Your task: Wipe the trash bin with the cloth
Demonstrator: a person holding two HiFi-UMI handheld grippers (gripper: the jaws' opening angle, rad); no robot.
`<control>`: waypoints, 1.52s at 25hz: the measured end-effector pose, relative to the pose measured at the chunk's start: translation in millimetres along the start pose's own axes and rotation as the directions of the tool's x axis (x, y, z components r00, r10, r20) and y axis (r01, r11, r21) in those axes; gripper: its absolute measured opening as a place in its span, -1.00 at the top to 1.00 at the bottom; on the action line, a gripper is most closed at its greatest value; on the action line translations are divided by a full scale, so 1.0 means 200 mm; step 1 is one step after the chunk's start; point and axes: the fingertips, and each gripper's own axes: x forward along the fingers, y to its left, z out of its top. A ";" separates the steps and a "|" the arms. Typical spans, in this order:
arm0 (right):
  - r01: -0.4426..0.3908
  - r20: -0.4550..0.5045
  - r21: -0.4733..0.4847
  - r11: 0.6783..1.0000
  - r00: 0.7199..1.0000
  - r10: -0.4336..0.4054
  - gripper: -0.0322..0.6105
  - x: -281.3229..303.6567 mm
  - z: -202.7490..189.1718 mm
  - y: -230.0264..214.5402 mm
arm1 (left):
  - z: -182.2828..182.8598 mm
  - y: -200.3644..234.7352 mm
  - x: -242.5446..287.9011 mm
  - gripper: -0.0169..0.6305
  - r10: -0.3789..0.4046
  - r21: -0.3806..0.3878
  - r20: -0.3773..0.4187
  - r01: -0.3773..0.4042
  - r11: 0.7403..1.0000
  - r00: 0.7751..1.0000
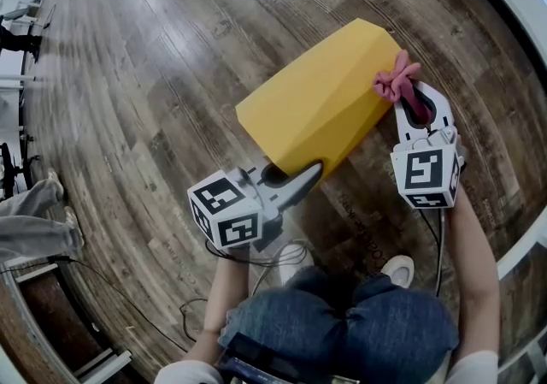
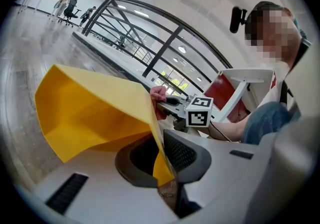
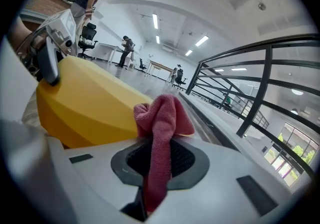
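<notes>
Wooden planks, dark and grey-streaked, make up the floor [image 1: 145, 74] under me. Around it I see a big white hall with strip lights [image 3: 155, 21] on the ceiling and a black railing [image 3: 250, 88] along one side. Office chairs [image 3: 89, 33] and desks stand far off.

The yellow trash bin [image 1: 320, 100] lies on its side on the floor, with its open end towards my knees [image 1: 359, 314]. I cannot see what is inside it. My left tool [image 2: 161, 155] is clamped on the thin wall at the bin's rim, and the wall runs between its jaws. My right tool [image 3: 157, 163] is clamped on the pink cloth [image 3: 162, 118]. The cloth bunches out past the jaws and sits right against the bin's far end, at the corner on my right.
</notes>
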 end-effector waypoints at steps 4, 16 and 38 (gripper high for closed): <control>0.056 -0.047 0.021 0.998 0.997 -0.055 0.74 0.06 -0.07 -0.10 | 0.01 0.01 0.00 0.85 -0.005 -0.004 0.008 0.005 1.000 1.000; 0.073 -0.065 0.055 0.996 0.995 -0.070 0.74 0.09 -0.08 -0.12 | -0.09 -0.02 0.04 0.62 0.126 0.249 -0.090 -0.101 0.963 0.988; -0.237 0.204 -0.095 0.967 0.946 0.252 0.74 -0.33 0.31 0.59 | 0.05 -0.03 0.01 0.76 -0.039 -0.048 0.051 0.042 0.998 0.998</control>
